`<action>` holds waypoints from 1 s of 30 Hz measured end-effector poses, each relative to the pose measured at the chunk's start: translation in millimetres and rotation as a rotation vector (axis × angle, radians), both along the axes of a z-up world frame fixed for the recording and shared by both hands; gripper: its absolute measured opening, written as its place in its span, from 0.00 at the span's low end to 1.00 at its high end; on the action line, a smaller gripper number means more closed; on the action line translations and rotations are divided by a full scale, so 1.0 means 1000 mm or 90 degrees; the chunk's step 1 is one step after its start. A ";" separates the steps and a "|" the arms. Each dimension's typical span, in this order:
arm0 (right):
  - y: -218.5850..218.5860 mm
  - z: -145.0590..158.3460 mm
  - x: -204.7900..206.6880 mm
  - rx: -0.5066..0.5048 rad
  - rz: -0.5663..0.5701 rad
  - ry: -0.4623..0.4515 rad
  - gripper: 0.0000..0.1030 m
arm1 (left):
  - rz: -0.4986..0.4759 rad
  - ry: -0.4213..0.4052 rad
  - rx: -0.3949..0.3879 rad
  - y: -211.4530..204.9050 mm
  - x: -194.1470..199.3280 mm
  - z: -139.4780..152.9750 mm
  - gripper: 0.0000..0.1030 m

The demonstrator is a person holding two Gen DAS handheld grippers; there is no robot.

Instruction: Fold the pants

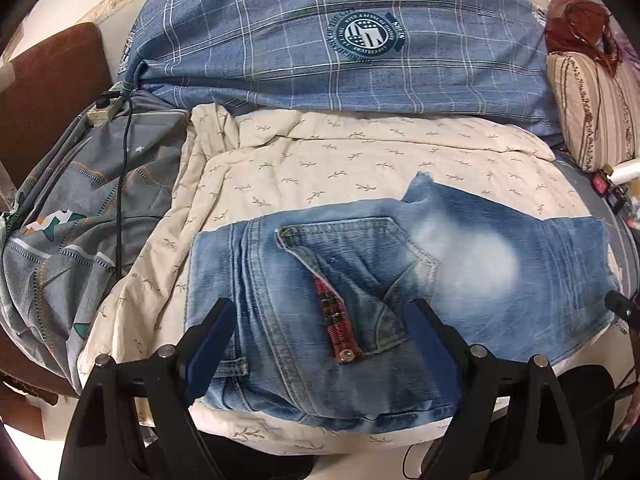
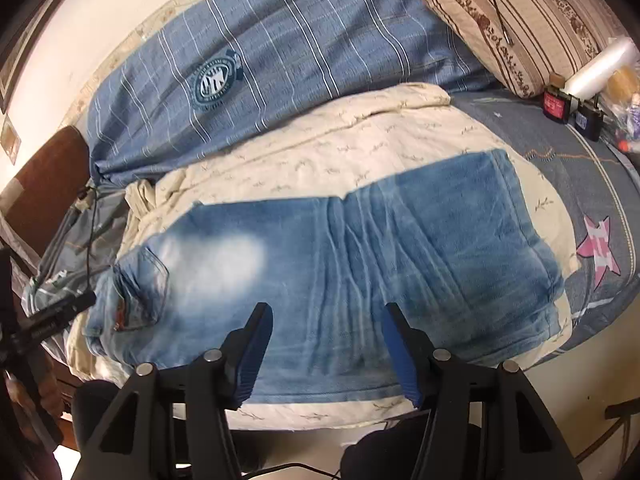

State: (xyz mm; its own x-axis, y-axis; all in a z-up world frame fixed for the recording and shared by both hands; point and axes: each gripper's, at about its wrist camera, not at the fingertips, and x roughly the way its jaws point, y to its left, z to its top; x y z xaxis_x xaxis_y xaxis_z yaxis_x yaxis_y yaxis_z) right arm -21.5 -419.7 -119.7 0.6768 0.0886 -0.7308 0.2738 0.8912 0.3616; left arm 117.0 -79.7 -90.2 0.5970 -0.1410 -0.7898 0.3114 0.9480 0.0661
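Light blue jeans (image 1: pixel 400 280) lie folded flat on a cream leaf-print blanket (image 1: pixel 340 152) on the bed. In the left wrist view the waist end, with a back pocket and a red button flap (image 1: pixel 336 320), lies between my left gripper's fingers. My left gripper (image 1: pixel 324 316) is open just above the denim. In the right wrist view the jeans (image 2: pixel 360 256) stretch left to right, with the folded leg end at the right. My right gripper (image 2: pixel 328 320) is open over the near edge of the legs and holds nothing.
A blue plaid duvet (image 1: pixel 340 40) lies bunched at the back. A striped pillow (image 2: pixel 512 20) is at the right, with small bottles (image 2: pixel 568 108) and a plastic roll beside it. A grey patterned sheet, a power strip (image 1: pixel 102 110) and its cable lie at the left by a brown chair.
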 end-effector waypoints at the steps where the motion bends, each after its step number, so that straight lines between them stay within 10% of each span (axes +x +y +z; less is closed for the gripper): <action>1: 0.000 0.001 0.002 0.005 -0.003 0.001 0.59 | -0.003 0.003 -0.003 0.000 0.000 0.000 0.86; 15: -0.021 -0.028 0.043 0.066 -0.031 -0.036 0.59 | 0.010 -0.016 -0.033 0.012 0.032 -0.002 0.86; 30: -0.159 -0.020 0.107 0.096 -0.132 -0.054 0.59 | -0.084 -0.011 -0.021 -0.056 0.062 -0.015 0.86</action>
State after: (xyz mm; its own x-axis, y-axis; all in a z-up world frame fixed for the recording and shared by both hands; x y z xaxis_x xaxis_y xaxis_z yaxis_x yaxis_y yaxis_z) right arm 85.8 -578.9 -139.8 0.7504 0.0442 -0.6595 0.4082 0.7537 0.5151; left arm 179.0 -135.2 -105.3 0.5854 -0.2455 -0.7727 0.4326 0.9006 0.0416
